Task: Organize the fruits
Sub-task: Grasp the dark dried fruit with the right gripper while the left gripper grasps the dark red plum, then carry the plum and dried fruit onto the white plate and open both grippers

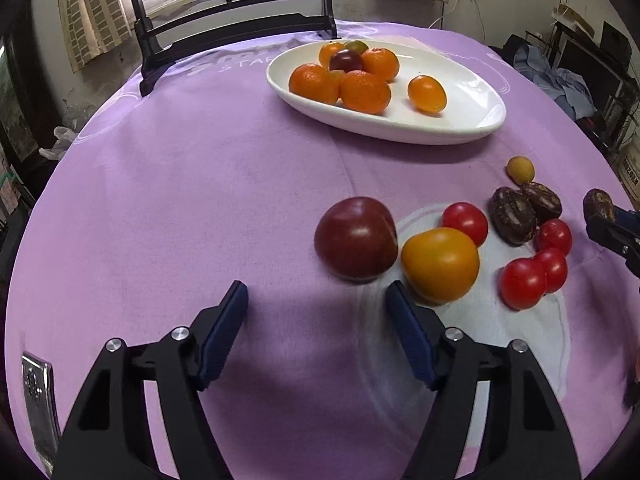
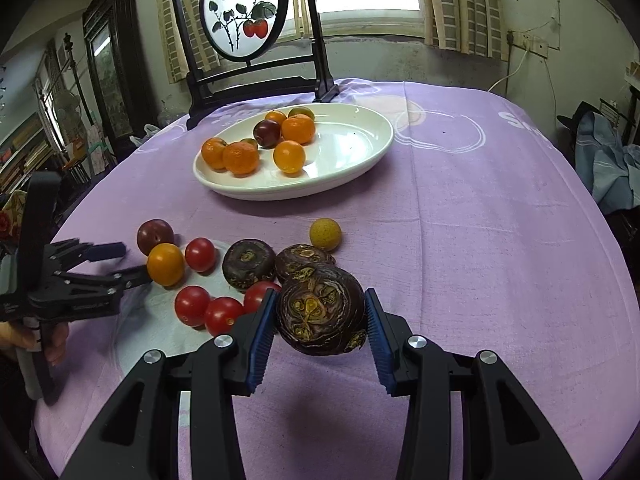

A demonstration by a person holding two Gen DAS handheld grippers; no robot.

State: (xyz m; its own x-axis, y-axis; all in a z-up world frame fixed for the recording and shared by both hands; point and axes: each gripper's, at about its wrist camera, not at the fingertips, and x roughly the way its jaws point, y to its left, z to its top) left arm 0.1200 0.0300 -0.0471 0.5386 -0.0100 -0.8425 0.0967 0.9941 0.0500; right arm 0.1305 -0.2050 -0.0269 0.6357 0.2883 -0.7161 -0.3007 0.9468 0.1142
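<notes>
right gripper (image 2: 320,322) clamps a water chestnut (image 2: 320,312); left gripper (image 1: 316,300) gapes empty (cloth lettering unreadable).

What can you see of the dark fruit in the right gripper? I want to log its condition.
The dark fruit is round, purple-brown, with a rough skin marked by yellowish, ringed scars. It sits between the right gripper's blue ribbed pads, which press both its sides; it seems lifted off the purple cloth, a shadow beneath. Two similar fruits lie behind it.

The tablecloth (image 2: 460,240) was lilac with white line motifs; the oval plate (image 2: 360,136) plain white; the chestnut (image 2: 320,312) dark purple-brown, marbled yellow; gripper pads (image 2: 260,344) blue.
</notes>
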